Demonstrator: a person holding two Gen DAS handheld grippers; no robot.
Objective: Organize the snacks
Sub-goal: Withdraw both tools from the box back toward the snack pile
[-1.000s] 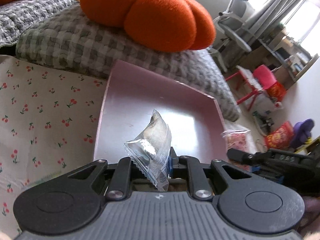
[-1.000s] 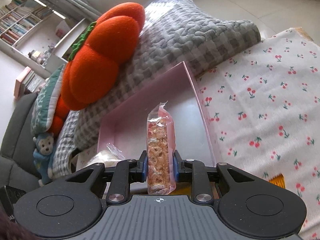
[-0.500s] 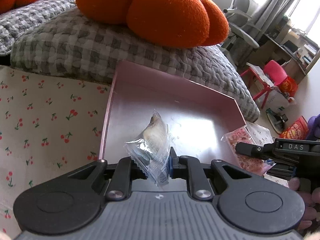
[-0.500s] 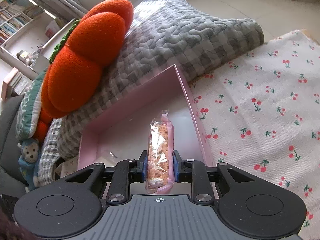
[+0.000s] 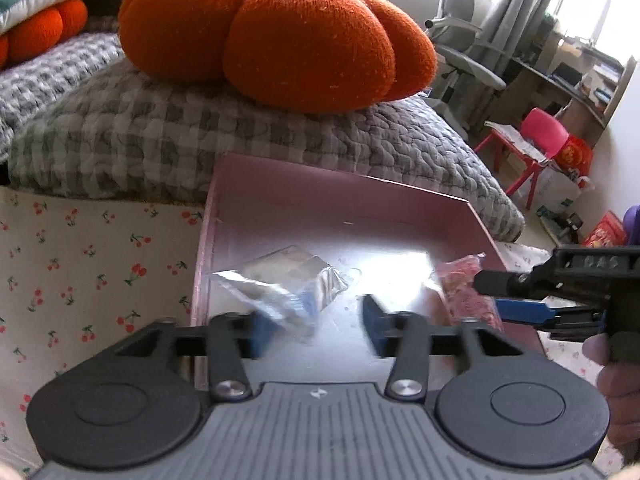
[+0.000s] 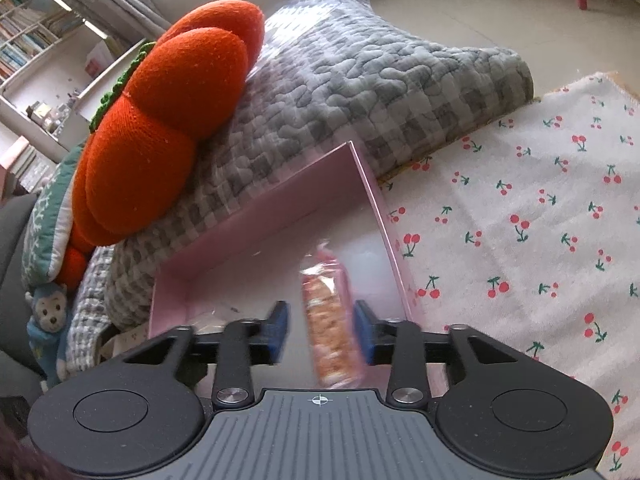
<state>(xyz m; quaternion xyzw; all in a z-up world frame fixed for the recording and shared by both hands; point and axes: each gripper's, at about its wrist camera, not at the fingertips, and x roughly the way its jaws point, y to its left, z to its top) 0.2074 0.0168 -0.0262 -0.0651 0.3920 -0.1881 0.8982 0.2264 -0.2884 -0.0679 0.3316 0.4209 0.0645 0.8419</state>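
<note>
Where the pink tray (image 5: 248, 216) sat on the cherry-print cloth (image 5: 80, 260), two snacks showed over its glossy floor. The clear packet (image 5: 280, 280) was a crinkled, see-through film pouch with a pale, blurred lump inside and a silvery sealed edge. The pink snack bar (image 6: 330, 320) was a long, narrow wrapper, clear on its face and pink along one side, with a grainy orange-and-white filling.

The left hand-held gripper (image 5: 316, 328) stood spread wide, its blue pads well apart; the clear packet lay just ahead of its left pad and looked smeared by motion, so whether it touched the pad or the tray floor I could not tell. The right hand-held gripper (image 6: 320, 328) was likewise released, and the pink snack bar stood between its blue pads, closer to the right one, leaning and blurred; contact with that pad could not be judged. In the left wrist view the same bar appeared at the tray's right side, beside the right hand-held gripper's black fingertip.

The tray was a shallow rectangular thing with thin upright walls and a smooth, reflective bottom. Behind it rose a grey checked quilt (image 6: 360, 92), puckered and soft, carrying a plump orange knitted pumpkin cushion (image 5: 280, 36) with a green top.
</note>
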